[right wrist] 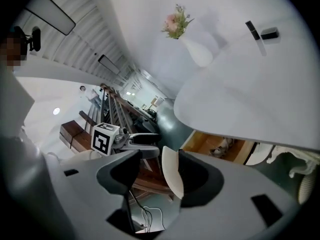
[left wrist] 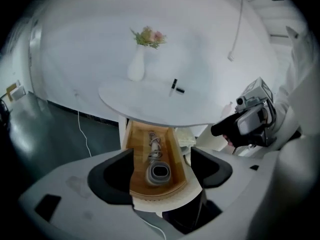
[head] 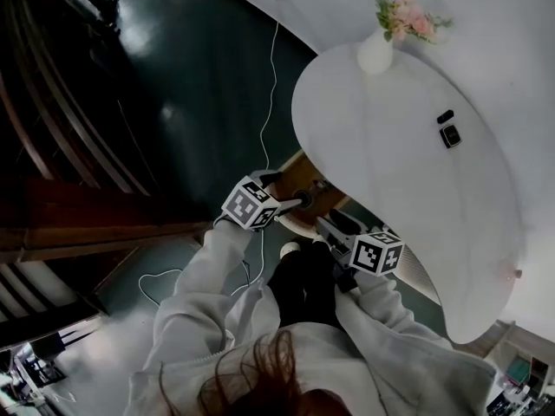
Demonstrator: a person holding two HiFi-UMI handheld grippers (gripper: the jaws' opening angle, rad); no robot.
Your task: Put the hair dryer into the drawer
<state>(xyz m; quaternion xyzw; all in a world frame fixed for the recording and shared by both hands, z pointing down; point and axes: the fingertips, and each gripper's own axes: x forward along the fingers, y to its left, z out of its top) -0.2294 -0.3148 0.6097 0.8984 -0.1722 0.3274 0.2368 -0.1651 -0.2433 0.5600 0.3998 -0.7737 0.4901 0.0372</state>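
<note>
Left gripper view: dryer lay in drawer, lengthwise dead ahead of my spread left gripper; right gripper spread too.

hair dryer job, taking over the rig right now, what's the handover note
Left gripper: jaws apart, empty, raised in front of the drawer.
Right gripper: jaws apart, clamping nothing; a white edge, likely the drawer front, shows between them.
Hair dryer: lying inside the open wooden drawer under the white table, nozzle toward the front, cord coiled behind it.
Done: the dryer is in the drawer and released.
Left: the drawer stands pulled out; probably push it shut, watching that the cord stays inside.
</note>
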